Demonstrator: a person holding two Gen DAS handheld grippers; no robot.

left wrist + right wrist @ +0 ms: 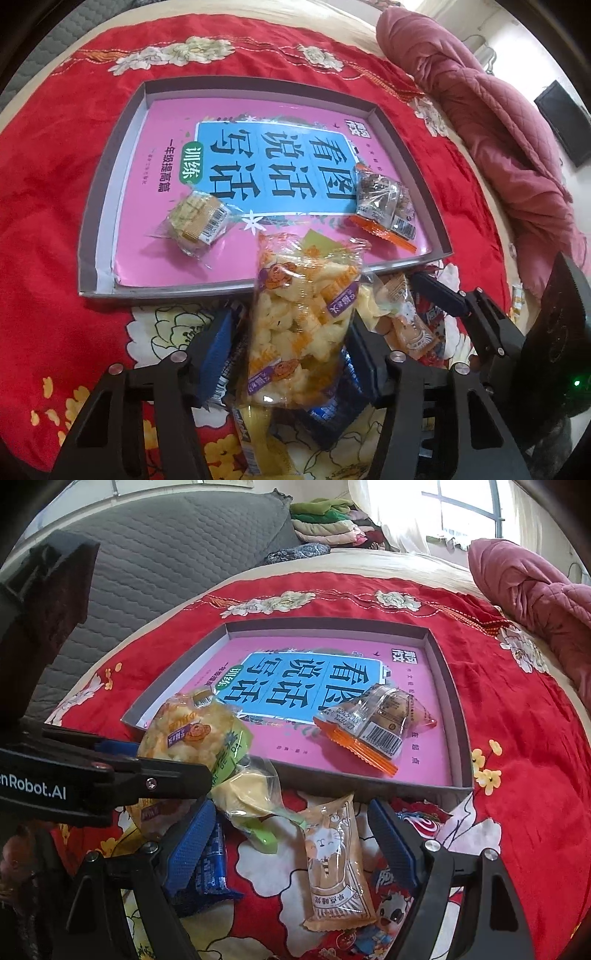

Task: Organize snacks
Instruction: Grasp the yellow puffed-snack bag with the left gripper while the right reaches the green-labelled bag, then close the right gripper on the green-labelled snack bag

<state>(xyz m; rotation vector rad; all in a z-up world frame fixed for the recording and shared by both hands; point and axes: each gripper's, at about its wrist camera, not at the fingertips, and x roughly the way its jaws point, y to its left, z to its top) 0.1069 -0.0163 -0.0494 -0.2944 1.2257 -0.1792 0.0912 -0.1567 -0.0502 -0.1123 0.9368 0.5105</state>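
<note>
Puffed snack bag pinched for the trip into the tray

The bag of puffs [299, 325] stood between the left claw's [291, 339] blue pads, gripped over the loose pile, likely bound for the tray [96, 206], where 2 packets already lay. The right claw [291, 834] hung open around the beige cat packet [334, 864], not touching it.

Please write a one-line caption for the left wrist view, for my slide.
Left gripper fingers close on a clear bag of yellow puffed snacks before a shallow grey cardboard tray.
</note>
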